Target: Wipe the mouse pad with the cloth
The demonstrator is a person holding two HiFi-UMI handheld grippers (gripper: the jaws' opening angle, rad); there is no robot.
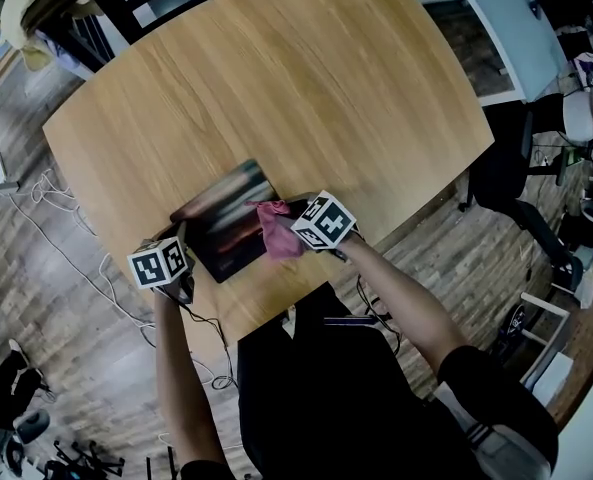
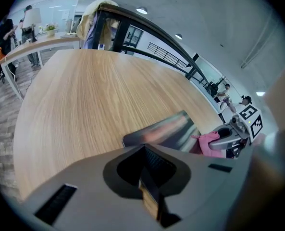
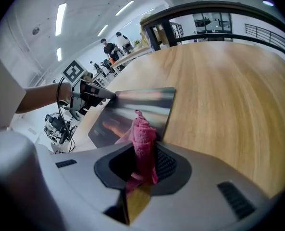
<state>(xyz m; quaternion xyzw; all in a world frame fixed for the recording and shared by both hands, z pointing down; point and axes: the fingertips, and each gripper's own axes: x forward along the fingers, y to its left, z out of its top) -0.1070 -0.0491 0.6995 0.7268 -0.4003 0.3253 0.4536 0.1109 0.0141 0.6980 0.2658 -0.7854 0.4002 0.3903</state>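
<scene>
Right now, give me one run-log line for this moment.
left gripper: shut, at mouse pad corner | right gripper: shut on cloth | cloth: on mouse pad

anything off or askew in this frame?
Nothing spilled or damaged. The mouse pad lies rotated against the table edges, close to the near edge. The pink cloth is bunched up in the right gripper, shut on it, rather than spread flat. The left gripper, jaws together, sits at the pad's corner.
</scene>
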